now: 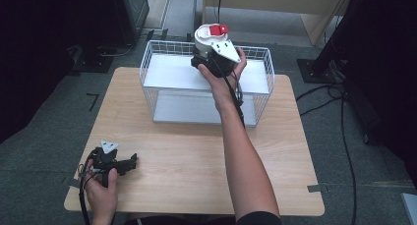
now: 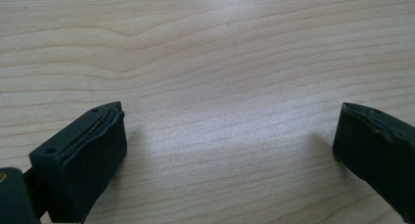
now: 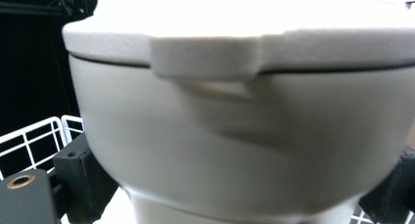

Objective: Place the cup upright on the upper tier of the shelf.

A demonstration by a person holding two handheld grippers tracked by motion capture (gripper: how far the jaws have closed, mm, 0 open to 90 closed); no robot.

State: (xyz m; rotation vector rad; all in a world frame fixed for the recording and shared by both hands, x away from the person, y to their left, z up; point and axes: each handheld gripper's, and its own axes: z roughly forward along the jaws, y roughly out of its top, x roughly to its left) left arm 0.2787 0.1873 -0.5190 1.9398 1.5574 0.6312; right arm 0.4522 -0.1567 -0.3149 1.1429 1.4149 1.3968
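Overhead, a white pot (image 1: 210, 38) with a red-handled lid is clamped by the right gripper (image 1: 216, 55) above the wire basket's (image 1: 156, 82) far rim, while the left gripper (image 1: 118, 163) is rested wide open and empty on the wooden table (image 1: 196, 161).

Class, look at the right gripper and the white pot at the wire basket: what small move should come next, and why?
Probably lower it a little. The right gripper clasps the white pot above the far rim of the wire basket, and the shelf below looks bare.
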